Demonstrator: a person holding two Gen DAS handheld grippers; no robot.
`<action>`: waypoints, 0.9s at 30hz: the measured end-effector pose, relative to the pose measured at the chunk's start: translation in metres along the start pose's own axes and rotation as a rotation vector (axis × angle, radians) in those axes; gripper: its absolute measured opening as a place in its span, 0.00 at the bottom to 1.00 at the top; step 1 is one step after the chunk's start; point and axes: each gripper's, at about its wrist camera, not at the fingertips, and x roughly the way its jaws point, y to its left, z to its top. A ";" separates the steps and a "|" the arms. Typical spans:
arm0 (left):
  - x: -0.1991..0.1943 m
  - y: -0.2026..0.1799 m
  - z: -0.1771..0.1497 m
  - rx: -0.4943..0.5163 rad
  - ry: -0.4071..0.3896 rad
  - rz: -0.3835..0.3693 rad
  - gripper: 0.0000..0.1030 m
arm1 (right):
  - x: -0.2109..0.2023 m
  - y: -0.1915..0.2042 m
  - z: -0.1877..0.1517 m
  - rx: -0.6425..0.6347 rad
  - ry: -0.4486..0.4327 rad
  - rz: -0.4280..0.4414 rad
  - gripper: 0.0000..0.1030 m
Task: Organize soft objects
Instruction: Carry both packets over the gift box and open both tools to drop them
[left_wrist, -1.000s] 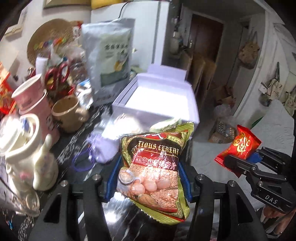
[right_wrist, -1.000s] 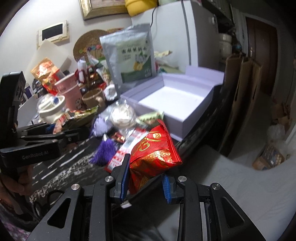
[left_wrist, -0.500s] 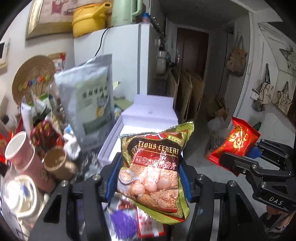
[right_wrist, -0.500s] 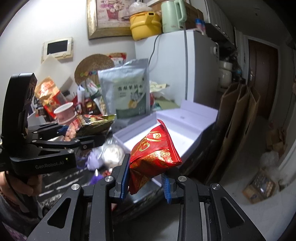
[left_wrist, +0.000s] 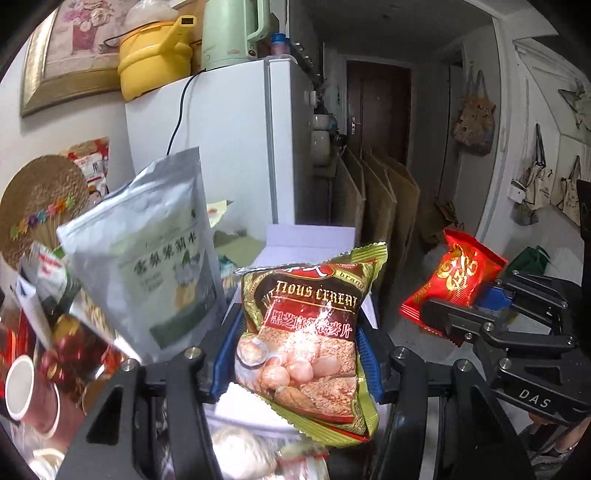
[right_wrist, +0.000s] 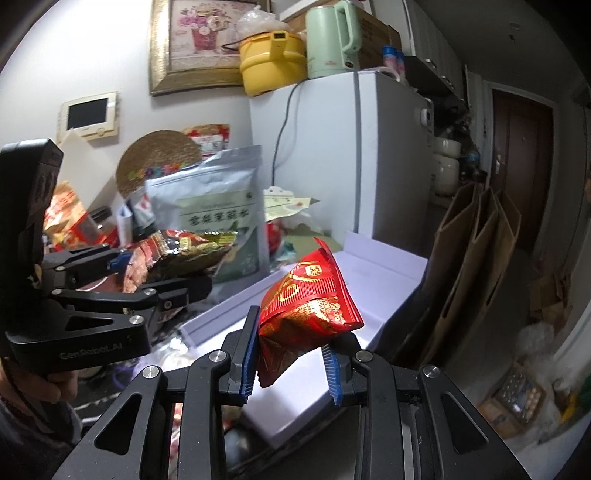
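Observation:
My left gripper (left_wrist: 295, 354) is shut on a gold-green cereal packet (left_wrist: 310, 332) and holds it up in the air; it also shows in the right wrist view (right_wrist: 177, 254). My right gripper (right_wrist: 291, 358) is shut on a red snack packet (right_wrist: 306, 306), raised over the near end of an open white box (right_wrist: 369, 273). The red packet (left_wrist: 458, 273) shows at the right of the left wrist view. The white box (left_wrist: 306, 240) lies behind and below the cereal packet.
A large silver pouch (left_wrist: 155, 266) stands left of the box. A white fridge (right_wrist: 369, 147) is behind it, with a yellow pot (right_wrist: 273, 55) and a green kettle (right_wrist: 328, 37) on top. Pink cups (left_wrist: 26, 391) and clutter sit at left. Brown paper bags (right_wrist: 476, 258) stand right.
Both grippers have risen with their packets, well above the cluttered table. The view tilted up toward the fridge top. The grips have not changed.

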 end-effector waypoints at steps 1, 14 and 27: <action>0.006 0.001 0.005 0.003 0.001 0.007 0.54 | 0.005 -0.002 0.003 -0.003 0.001 -0.006 0.29; 0.086 0.015 0.033 0.029 0.064 0.049 0.54 | 0.081 -0.035 0.027 -0.025 0.091 -0.051 0.29; 0.163 0.018 0.013 0.086 0.216 0.079 0.54 | 0.156 -0.048 0.004 -0.016 0.267 -0.064 0.29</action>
